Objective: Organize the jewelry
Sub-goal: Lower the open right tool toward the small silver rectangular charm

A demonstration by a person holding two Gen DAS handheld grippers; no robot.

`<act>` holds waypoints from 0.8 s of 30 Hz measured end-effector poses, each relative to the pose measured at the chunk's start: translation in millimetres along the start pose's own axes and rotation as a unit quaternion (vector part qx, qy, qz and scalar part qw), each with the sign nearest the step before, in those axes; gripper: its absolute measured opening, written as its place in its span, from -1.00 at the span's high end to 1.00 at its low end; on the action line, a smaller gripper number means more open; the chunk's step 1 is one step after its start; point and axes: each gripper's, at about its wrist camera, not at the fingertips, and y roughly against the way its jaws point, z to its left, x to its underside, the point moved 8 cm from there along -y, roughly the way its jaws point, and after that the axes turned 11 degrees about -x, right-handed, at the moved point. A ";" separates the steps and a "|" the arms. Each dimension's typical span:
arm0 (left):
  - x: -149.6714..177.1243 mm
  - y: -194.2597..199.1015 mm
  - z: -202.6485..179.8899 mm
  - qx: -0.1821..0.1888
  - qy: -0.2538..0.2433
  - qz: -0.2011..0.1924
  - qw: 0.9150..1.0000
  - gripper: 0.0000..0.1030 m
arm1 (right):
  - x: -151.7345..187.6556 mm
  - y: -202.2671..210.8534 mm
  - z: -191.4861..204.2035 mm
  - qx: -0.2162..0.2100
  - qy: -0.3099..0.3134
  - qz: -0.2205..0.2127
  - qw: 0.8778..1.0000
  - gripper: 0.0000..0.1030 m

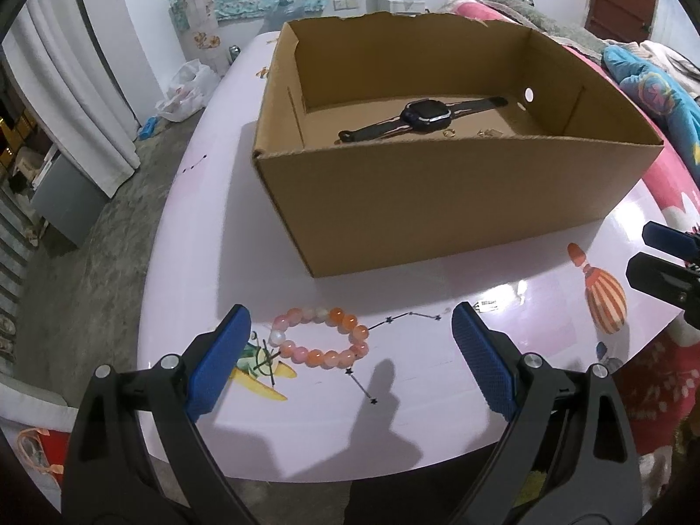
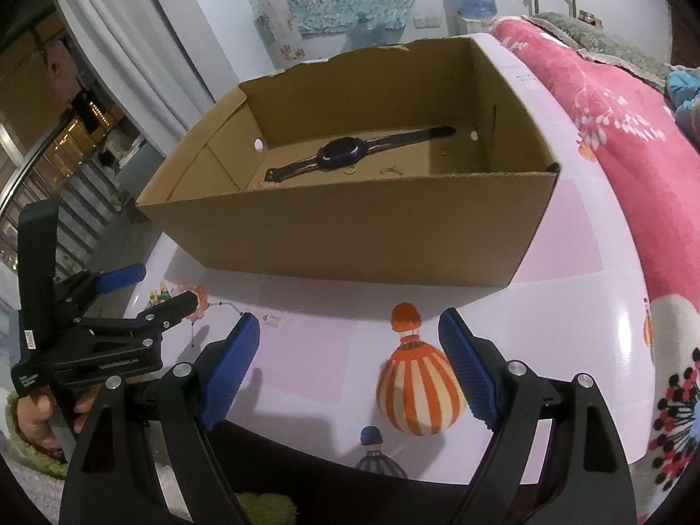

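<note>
The bead bracelet (image 1: 321, 337) lay on the desk (image 1: 437, 393) between the left gripper (image 1: 350, 350) jaws, held wide and empty; centring before closing was advisable.

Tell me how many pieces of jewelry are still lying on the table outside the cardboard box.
1: the orange and pink beaded bracelet, on the table in front of the cardboard box, near the left tool. The box could hide others.

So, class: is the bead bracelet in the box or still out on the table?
Out. The bracelet lies on the table in front of the box, whose floor holds a watch.
</note>
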 end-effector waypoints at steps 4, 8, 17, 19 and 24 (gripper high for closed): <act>10.7 -2.7 16.5 0.012 0.024 -0.011 1.000 -0.74 | 6.6 -11.0 10.1 -0.014 0.010 0.007 1.000 -0.58; 27.8 -8.3 41.4 0.016 0.061 -0.009 0.998 -0.74 | 12.0 -31.6 26.2 -0.031 0.031 0.017 0.999 -0.49; 46.1 -7.8 72.8 0.032 0.113 -0.030 0.993 -0.65 | 10.7 -74.7 52.7 -0.028 0.074 0.038 0.996 0.00; 45.6 -4.7 69.3 0.047 0.105 -0.042 0.992 -0.52 | 10.7 -80.0 56.4 -0.017 0.091 0.039 0.995 0.08; 36.2 0.5 42.6 0.099 0.070 -0.067 0.990 -0.12 | 12.2 -89.5 62.4 0.002 0.130 0.047 0.990 0.24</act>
